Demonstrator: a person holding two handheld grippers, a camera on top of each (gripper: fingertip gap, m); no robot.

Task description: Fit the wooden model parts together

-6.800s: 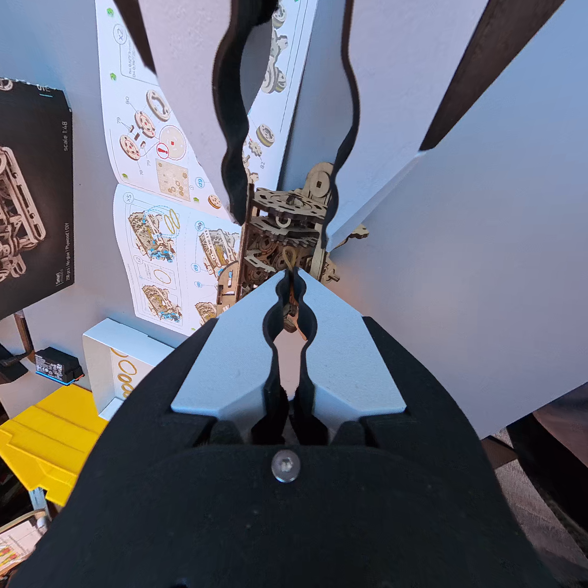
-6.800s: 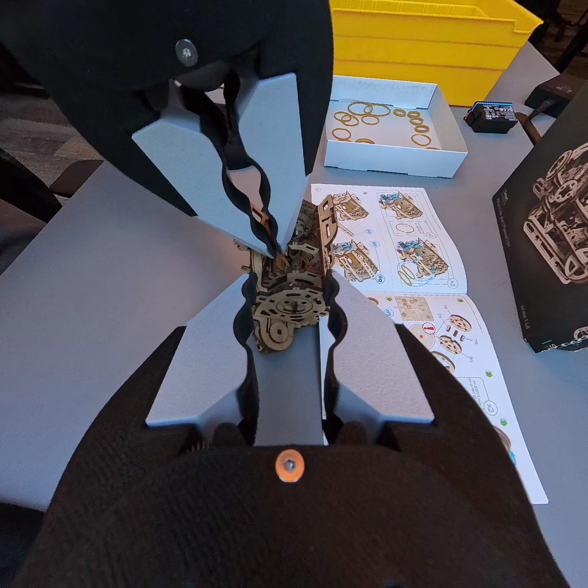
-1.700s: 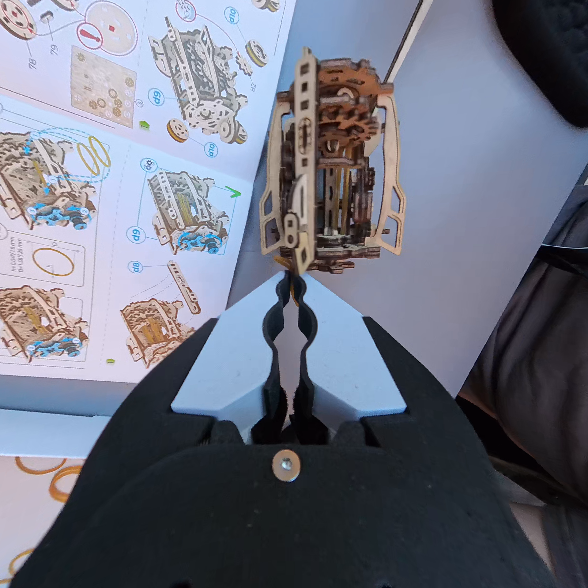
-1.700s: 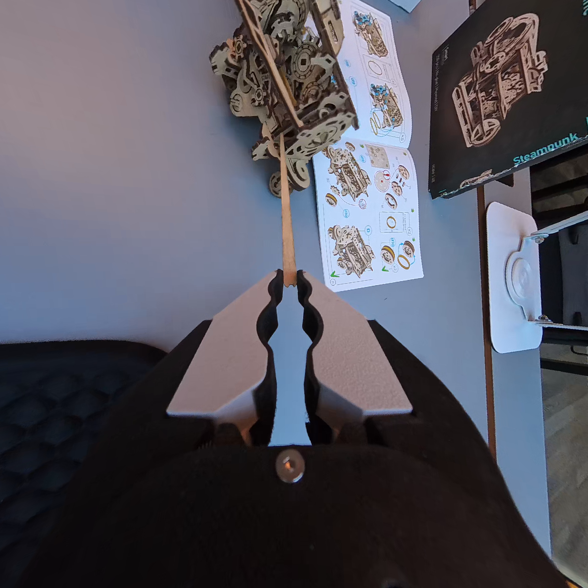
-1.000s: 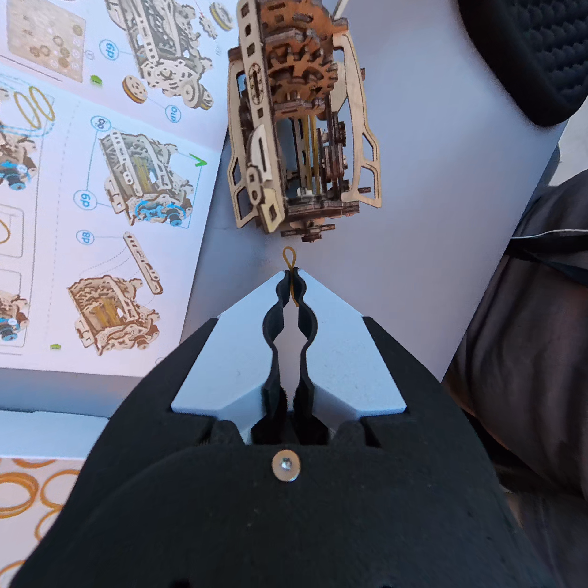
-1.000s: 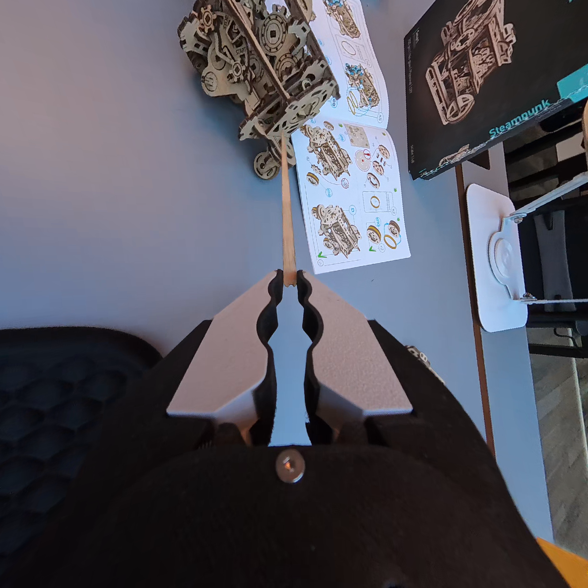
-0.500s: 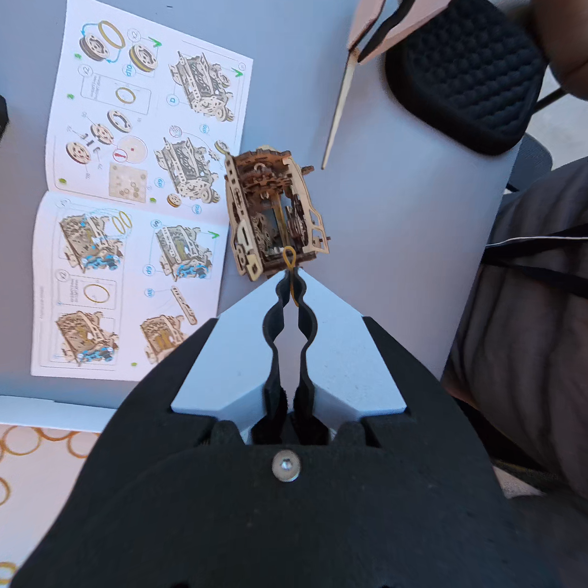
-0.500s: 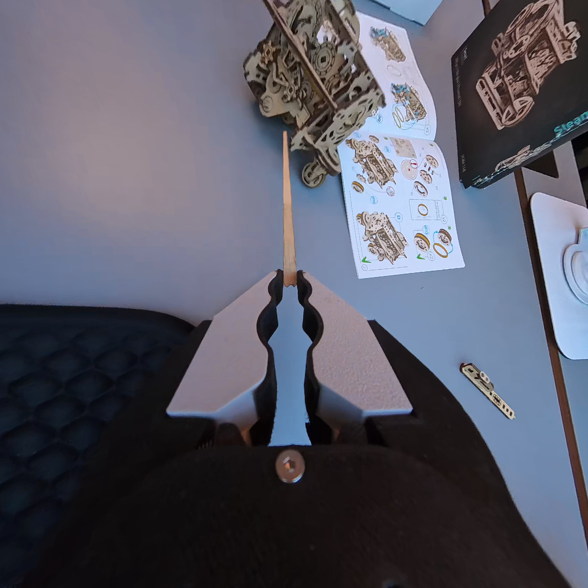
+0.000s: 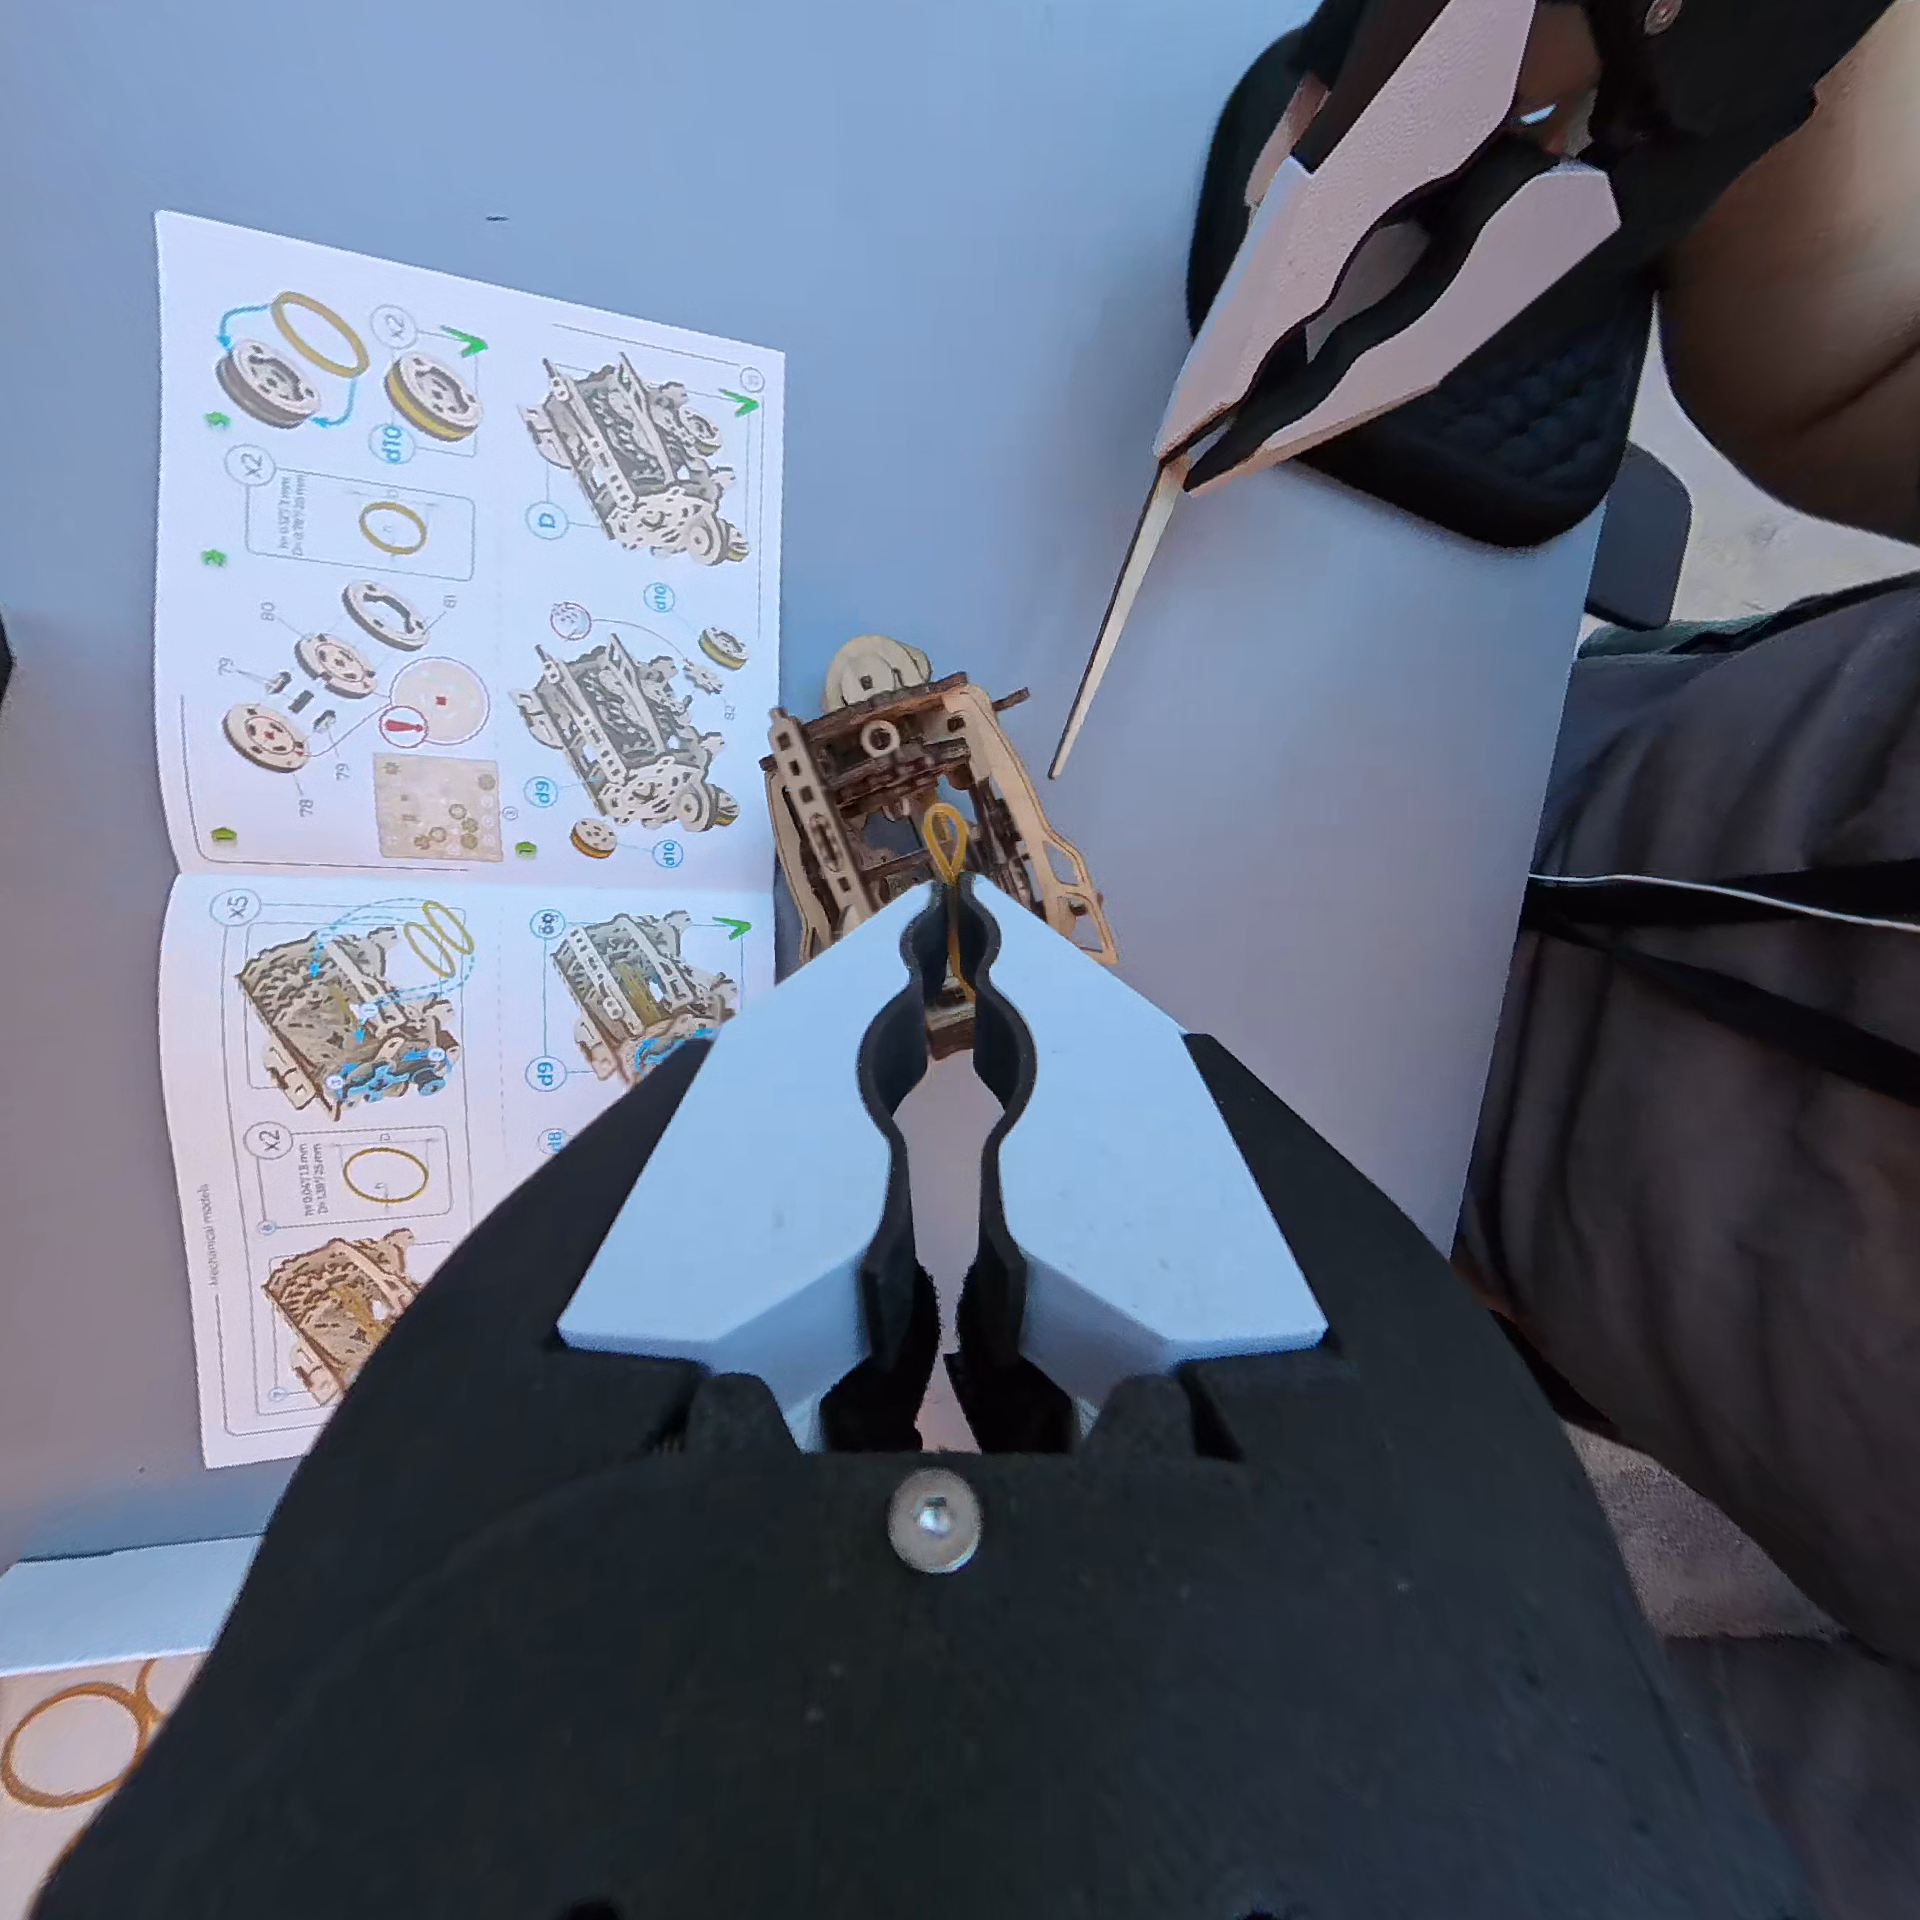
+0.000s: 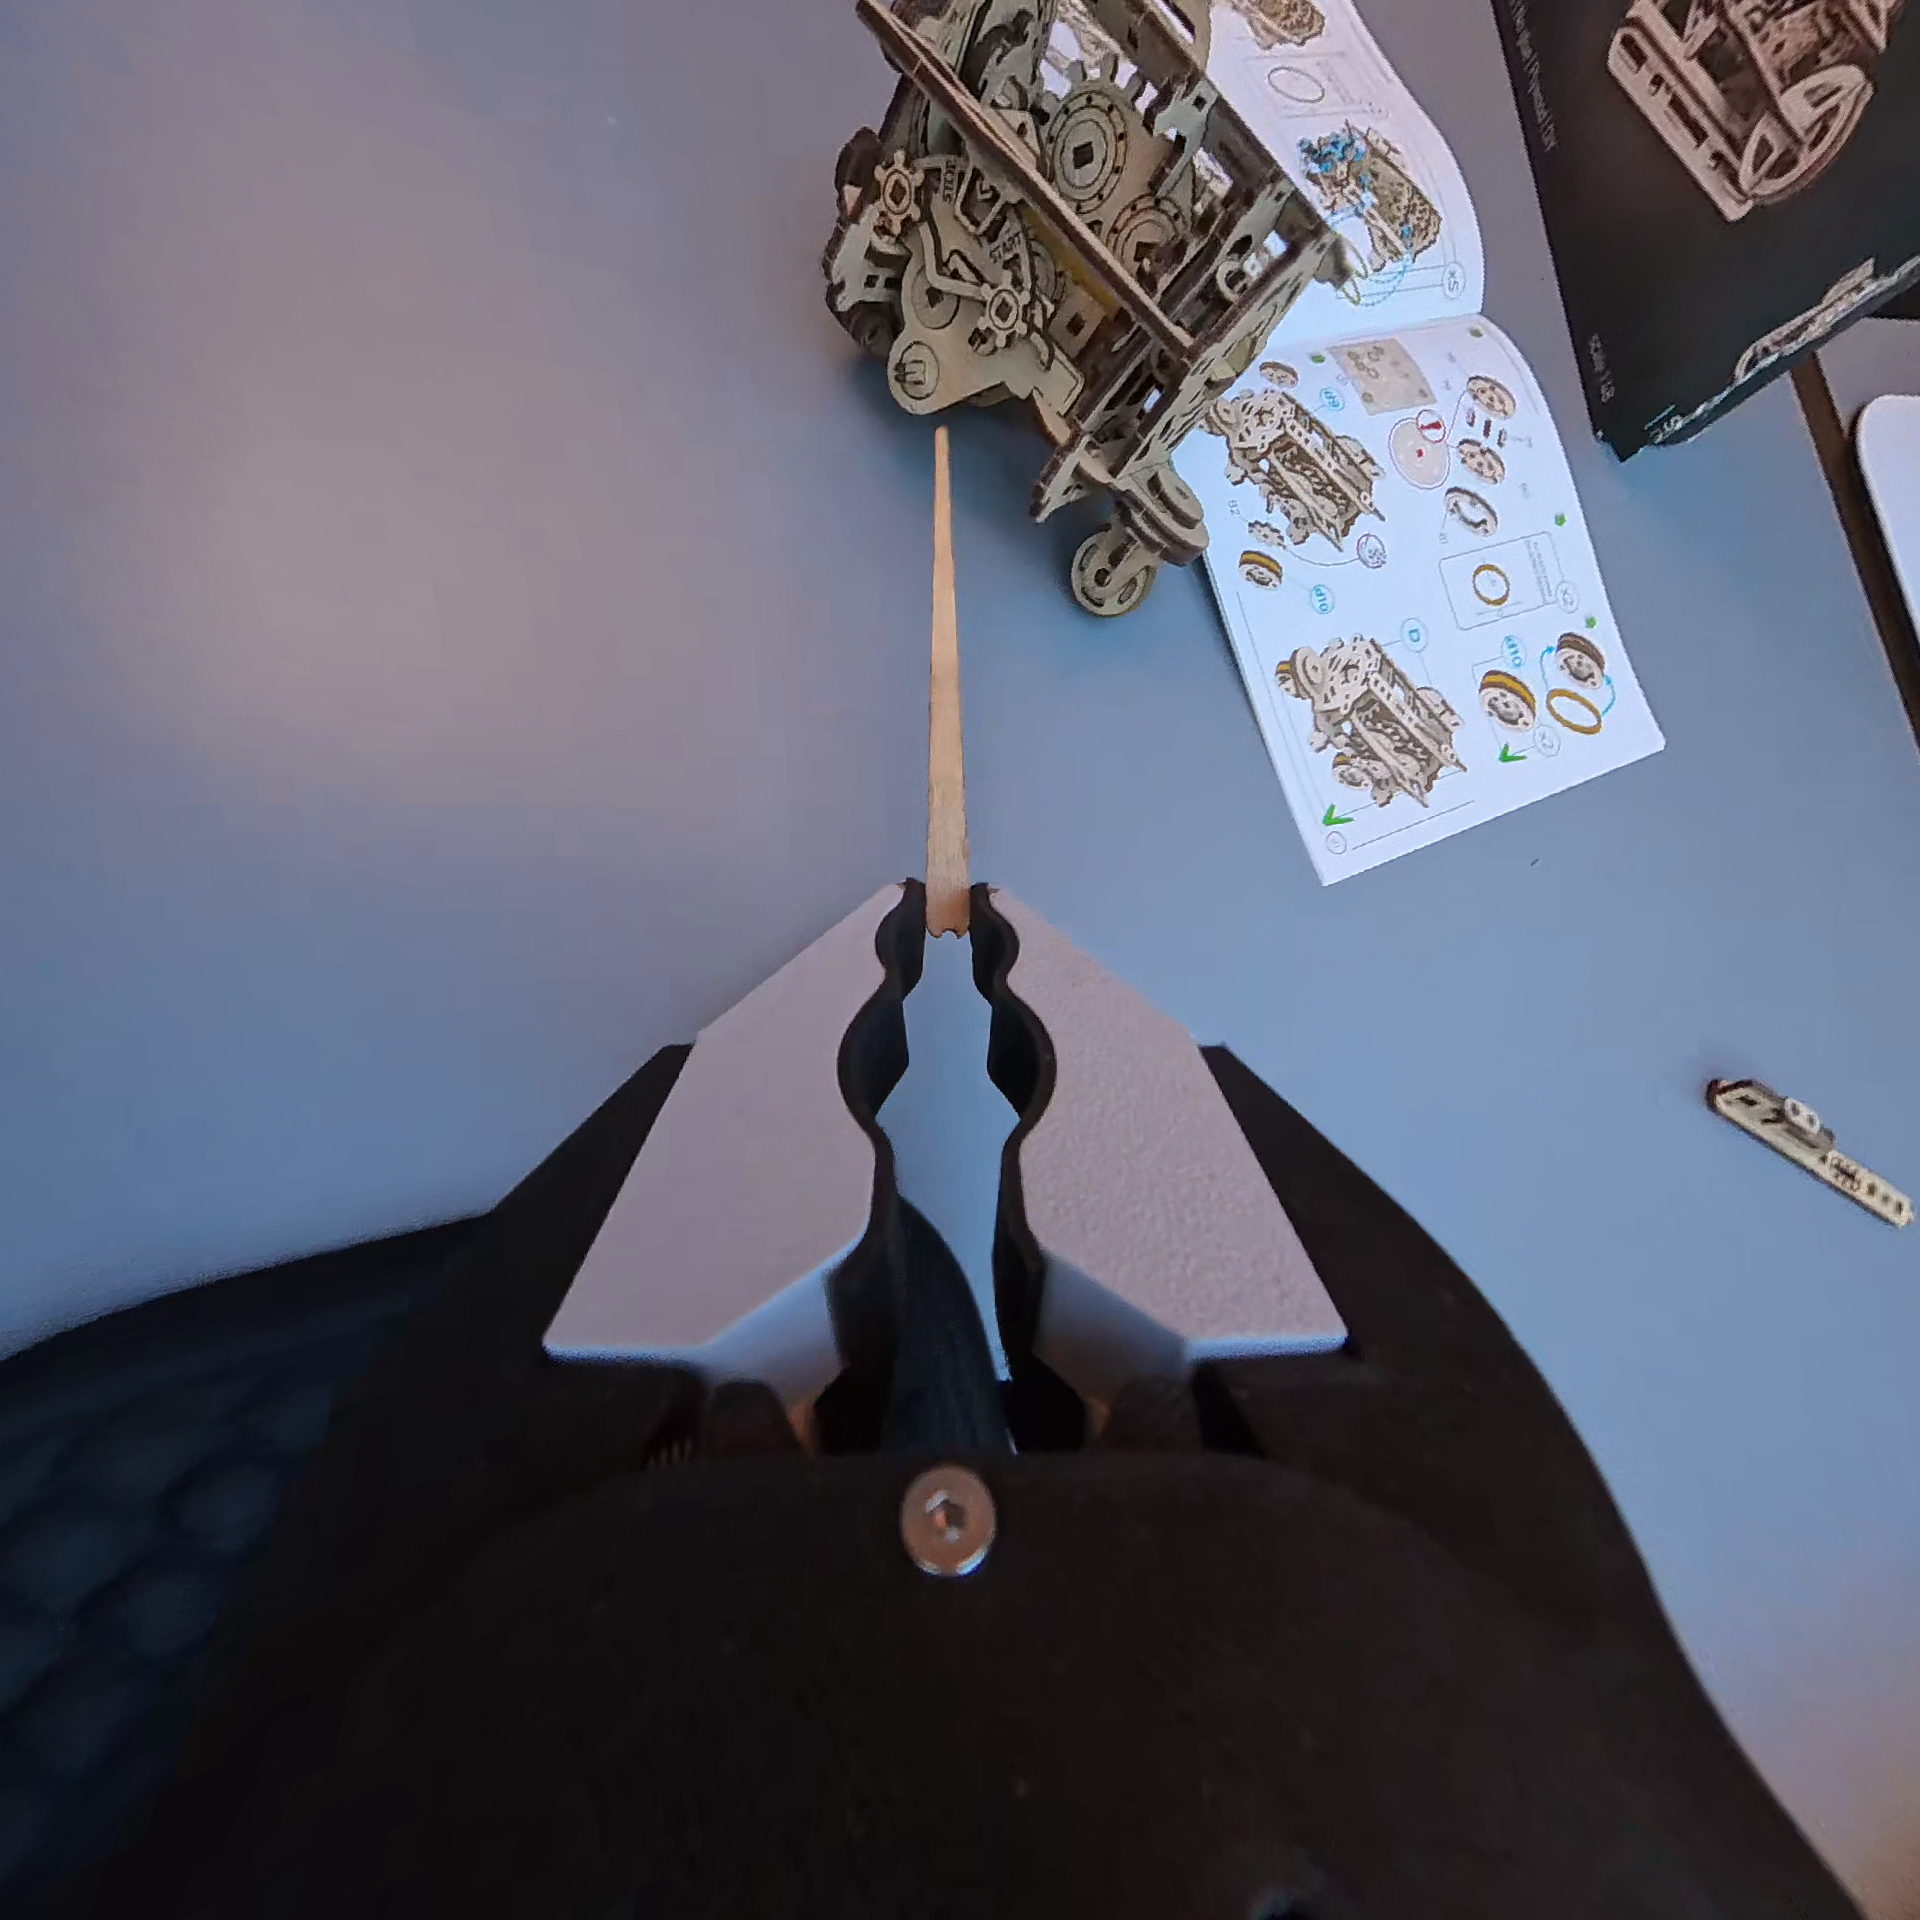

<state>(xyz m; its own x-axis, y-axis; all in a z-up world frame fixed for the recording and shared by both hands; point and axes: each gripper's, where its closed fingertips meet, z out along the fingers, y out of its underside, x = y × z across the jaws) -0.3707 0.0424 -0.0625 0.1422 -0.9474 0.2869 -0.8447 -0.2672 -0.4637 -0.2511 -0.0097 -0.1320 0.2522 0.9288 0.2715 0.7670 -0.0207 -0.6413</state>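
Left of wooden model [image 9: 914, 810]: instruction booklet [image 9: 457, 644] open on table [image 9: 1299, 831]. Before model, raised: left gripper [image 9: 951, 894] clamped on yellow rubber band [image 9: 943, 842]. Right of model: right gripper [image 10: 943, 904] pinching wooden stick [image 10: 943, 665], tip near model, apart.

Wooden model [image 9: 914, 800]: laser-cut plywood gear assembly, open frame with cogs and a small wheel at its base, standing on the grey table just beside the booklet's right edge, about 12 o'clock from the left fingertips. Tapered wooden stick [image 10: 943, 675]: thin, pale, pinched at its wide end, pointing to 12 o'clock, tip just short of the model, not touching. Yellow rubber band [image 9: 945, 842]: clamped, small loop sticking out in front of the model. Small wooden strip [image 10: 1808, 1151]: flat on the table, 3 o'clock, well apart.
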